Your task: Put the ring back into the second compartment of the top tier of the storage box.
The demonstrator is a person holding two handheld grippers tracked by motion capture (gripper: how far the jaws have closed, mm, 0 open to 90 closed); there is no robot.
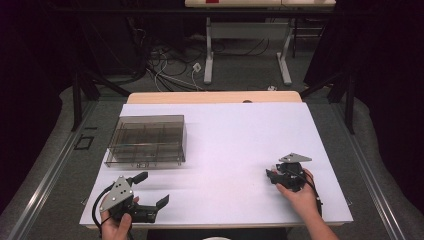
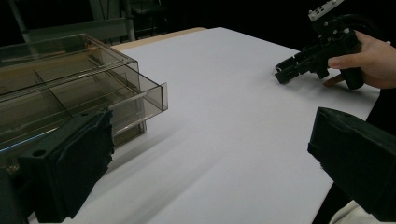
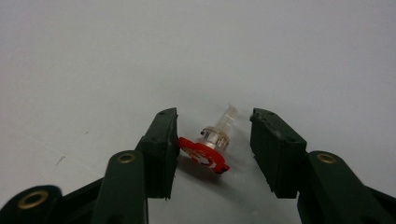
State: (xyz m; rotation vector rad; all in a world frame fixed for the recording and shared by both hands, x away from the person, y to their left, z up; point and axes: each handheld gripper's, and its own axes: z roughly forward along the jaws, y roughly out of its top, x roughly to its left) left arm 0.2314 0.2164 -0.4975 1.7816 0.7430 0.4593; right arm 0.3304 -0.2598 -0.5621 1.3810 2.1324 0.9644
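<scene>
Right gripper view: a small clear part with a red base (image 3: 209, 148) is seen lying on the white table (image 3: 93, 56) between the jaws.
The right gripper (image 3: 214, 144) is part open, its left pad touching the red base; both pads should be squeezed evenly before lifting. The left gripper (image 1: 150, 192) is held wide apart, empty, near the clear box (image 1: 147, 140).

The high view is bright at the centre, where the white table (image 1: 225, 145) takes even overhead light, and falls to near black at the left and right edges. Shadows are soft and short. In the left gripper view, the 2 near jaws at the bottom corners are blurred.
</scene>
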